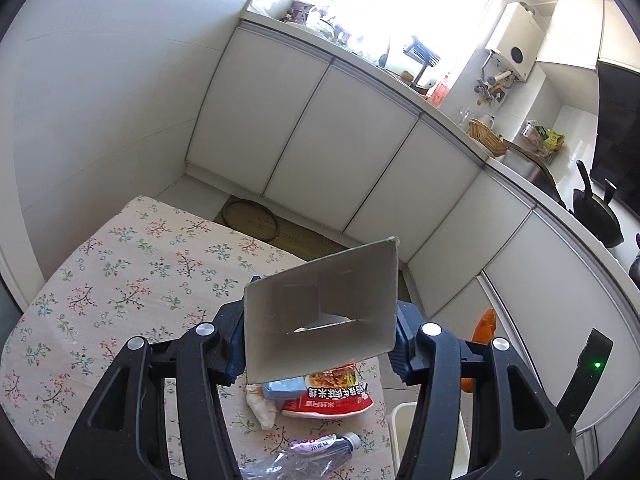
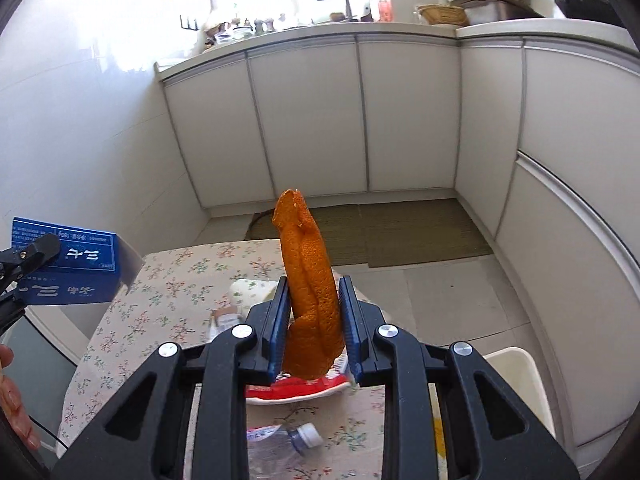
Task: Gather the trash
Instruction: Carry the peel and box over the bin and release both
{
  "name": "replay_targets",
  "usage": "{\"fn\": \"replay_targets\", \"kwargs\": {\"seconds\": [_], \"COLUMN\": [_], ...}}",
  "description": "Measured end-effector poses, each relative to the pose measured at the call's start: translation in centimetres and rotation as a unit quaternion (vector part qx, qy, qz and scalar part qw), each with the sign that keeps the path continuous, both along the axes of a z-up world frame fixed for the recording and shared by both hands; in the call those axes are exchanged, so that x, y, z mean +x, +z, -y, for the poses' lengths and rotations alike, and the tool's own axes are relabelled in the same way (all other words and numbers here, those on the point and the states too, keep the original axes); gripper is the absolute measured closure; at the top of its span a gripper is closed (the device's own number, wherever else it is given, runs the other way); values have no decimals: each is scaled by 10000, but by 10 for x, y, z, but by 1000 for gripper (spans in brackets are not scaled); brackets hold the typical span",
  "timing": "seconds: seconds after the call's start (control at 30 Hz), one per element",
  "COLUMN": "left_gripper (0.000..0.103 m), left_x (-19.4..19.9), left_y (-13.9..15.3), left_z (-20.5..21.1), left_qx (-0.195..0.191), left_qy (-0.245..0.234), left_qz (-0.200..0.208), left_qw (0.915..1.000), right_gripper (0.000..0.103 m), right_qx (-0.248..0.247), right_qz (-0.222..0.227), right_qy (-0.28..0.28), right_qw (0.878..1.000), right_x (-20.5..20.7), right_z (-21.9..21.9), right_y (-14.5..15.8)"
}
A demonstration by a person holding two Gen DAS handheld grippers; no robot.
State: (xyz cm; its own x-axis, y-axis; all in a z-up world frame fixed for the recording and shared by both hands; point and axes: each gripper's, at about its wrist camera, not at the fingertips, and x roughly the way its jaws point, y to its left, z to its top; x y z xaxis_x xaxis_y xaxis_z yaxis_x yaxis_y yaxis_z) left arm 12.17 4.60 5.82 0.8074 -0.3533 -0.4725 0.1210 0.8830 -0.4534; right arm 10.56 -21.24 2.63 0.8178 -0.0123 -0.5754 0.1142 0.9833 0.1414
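Carrying two pieces of trash above the floral tabletop (image 1: 120,280): left hand-held gripper (image 1: 320,344) clamped on the sides of an open-ended blue box (image 1: 320,312), right hand-held gripper (image 2: 314,320) clamped on the lower part of an orange peel (image 2: 308,280). Keeping both grips firm and bringing each over the white bin (image 2: 516,376) by the tabletop's edge before letting go, probably one at a time. Box pointing its open mouth at the camera, long axis running away along the fingers; peel standing nearly upright, tip up and leaning slightly left.
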Motion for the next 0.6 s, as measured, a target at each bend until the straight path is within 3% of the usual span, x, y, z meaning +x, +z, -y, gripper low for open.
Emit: {"fn": "replay_targets", "kwargs": {"seconds": [0.33, 0.4, 0.43, 0.47, 0.6], "left_gripper": [51, 51, 51, 51, 51], "left_x": [-3, -6, -7, -8, -13], "left_y": [-5, -8, -9, -11, -18], "left_z": [84, 107, 117, 128, 170], "left_qx": [56, 112, 137, 167, 283], "left_qy": [-724, -923, -1009, -1105, -1472], "left_qz": [11, 9, 7, 1, -61], "left_qw": [9974, 9957, 9948, 9937, 9887], "right_gripper": [75, 67, 52, 43, 36], "right_qx": [-138, -117, -102, -104, -27], "right_qz": [-529, -686, -717, -718, -527], "right_qy": [-1038, -1130, -1208, -1311, -1627], "right_qw": [9931, 9912, 9900, 9887, 9853], "right_x": [-29, -35, -38, -43, -63], "right_z": [105, 118, 126, 133, 159], "right_y": [-21, -29, -31, -32, -27]}}
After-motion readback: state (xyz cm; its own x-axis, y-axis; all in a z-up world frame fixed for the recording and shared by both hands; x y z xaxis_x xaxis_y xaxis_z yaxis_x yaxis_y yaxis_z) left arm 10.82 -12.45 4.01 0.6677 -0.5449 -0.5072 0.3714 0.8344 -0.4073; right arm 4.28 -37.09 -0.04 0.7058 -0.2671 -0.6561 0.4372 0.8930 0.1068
